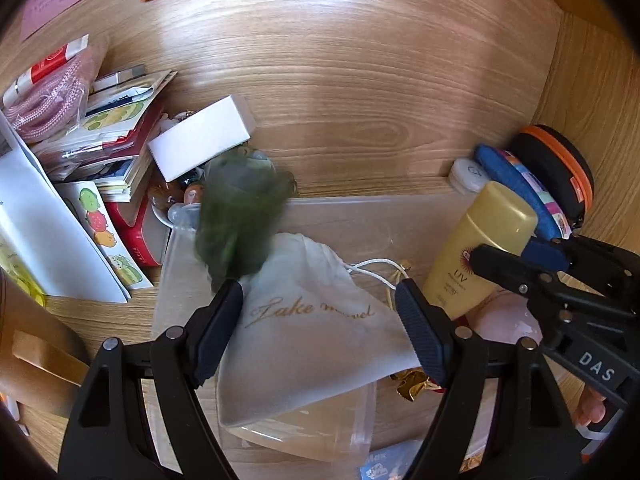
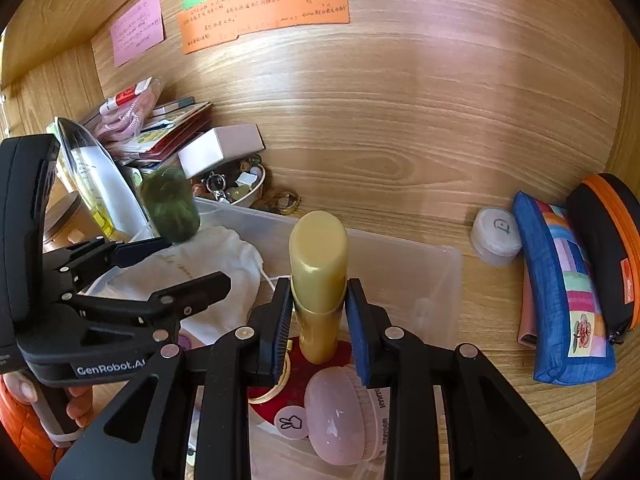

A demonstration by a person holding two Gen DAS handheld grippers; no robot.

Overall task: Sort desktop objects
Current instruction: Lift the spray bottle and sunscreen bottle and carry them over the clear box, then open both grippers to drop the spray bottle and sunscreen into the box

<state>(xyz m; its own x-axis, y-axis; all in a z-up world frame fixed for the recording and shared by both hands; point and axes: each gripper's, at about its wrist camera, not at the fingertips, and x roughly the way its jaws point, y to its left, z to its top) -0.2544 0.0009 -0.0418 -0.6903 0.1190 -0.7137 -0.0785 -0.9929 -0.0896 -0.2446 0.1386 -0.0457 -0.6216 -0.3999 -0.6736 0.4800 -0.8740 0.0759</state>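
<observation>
My left gripper [image 1: 320, 300] is closed on a white drawstring pouch [image 1: 312, 340] with gold script, its pads against the pouch's two sides, over a clear plastic bin [image 1: 360, 204]. A fuzzy dark green ball [image 1: 240, 220] sits at the bin's far left corner. My right gripper [image 2: 318, 292] is shut on an upright yellow sunscreen bottle [image 2: 318, 256] above the bin [image 2: 404, 242]. A pink oval brush [image 2: 336, 420] and a red item lie in the bin below it. The right wrist view shows the left gripper [image 2: 188, 264] over the pouch [image 2: 216, 256].
A blue patchwork pouch [image 2: 560, 288], a black and orange case [image 2: 604, 240] and a small white jar [image 2: 496, 236] lie right of the bin. A white box [image 2: 220, 148], a trinket bowl [image 2: 244, 188] and stacked booklets [image 1: 116, 140] crowd the left. Wooden walls close the back and right.
</observation>
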